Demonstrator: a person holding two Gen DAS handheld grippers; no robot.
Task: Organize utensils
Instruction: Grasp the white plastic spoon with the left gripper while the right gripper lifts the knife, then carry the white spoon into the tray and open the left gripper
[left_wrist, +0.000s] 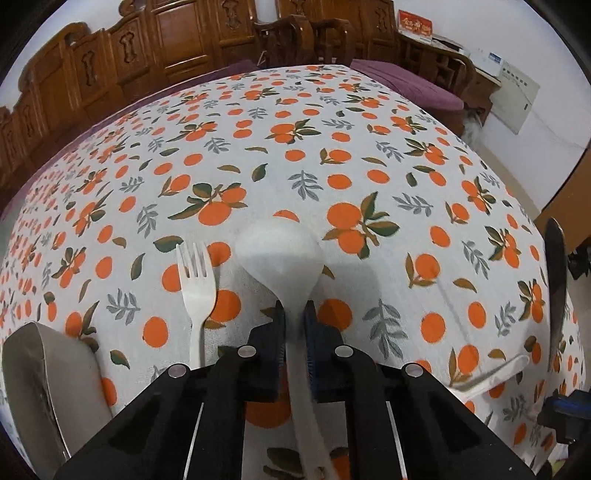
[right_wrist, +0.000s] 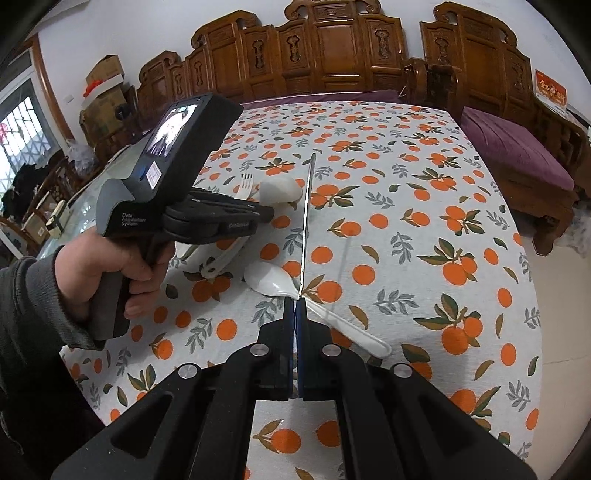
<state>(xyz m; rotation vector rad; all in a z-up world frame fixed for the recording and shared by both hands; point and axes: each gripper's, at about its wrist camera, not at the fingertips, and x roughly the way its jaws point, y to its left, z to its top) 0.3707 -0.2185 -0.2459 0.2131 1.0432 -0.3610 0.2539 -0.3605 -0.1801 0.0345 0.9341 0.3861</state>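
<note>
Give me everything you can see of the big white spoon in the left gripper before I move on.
The big white spoon looks like matte white plastic, with a wide rounded bowl and a long flat handle. The left gripper is shut on its neck just behind the bowl; the handle runs back between the fingers towards the camera. The bowl points forward over the orange-print tablecloth, beside the white fork. Whether the bowl touches the cloth cannot be told. The right wrist view shows its rounded bowl sticking out past the gripper.

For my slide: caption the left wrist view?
Left gripper shut on white spoon, fork beside it.
</note>
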